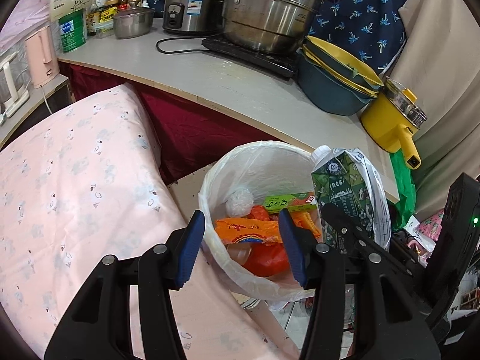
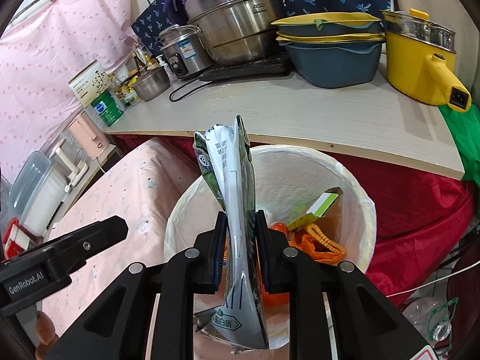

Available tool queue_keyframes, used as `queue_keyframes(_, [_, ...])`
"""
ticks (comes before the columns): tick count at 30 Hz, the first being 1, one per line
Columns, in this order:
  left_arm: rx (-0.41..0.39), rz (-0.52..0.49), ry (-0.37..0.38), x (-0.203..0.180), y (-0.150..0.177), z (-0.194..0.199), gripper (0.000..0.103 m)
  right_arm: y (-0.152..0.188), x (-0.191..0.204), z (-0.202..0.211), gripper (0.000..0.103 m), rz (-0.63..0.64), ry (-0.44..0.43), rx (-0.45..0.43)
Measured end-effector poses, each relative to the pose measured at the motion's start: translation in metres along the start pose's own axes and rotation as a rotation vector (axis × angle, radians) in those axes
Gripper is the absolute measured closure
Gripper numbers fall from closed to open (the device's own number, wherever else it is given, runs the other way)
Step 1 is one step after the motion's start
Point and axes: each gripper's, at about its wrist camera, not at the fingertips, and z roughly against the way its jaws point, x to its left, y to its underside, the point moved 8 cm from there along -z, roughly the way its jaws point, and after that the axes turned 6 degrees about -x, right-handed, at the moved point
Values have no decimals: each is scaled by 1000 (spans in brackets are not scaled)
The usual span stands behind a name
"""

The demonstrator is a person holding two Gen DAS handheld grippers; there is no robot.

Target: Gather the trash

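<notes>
My R gripper clamped on flattened milk carton, held upright over white-lined bin. My L gripper jaws apart w/ nothing between, above bin's near rim. Orange wrappers, green box already inside. Bin sits btwn pink bed & worktop.

Left hand-held gripper gaping — right hand-held gripper clamped

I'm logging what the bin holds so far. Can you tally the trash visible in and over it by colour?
Orange wrappers: 1
Red bag: 1
Green box: 1
White plastic ball: 1
Green-and-white carton, held over the bin in the right gripper: 1
Total: 5
</notes>
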Motion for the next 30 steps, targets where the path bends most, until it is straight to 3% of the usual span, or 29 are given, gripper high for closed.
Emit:
queue_keyframes(7, [-17, -10, -24, 7, -1, 4, 54, -5, 16, -4, 83, 30, -2, -6])
queue_keyframes(10, [-28, -19, -42, 11, -2, 7, 49, -9, 19, -1, 68, 27, 6, -28])
queue_keyframes(30, [-91, -32, -97, 20, -2, 42, 34, -17, 40, 35, 58, 58, -9, -75])
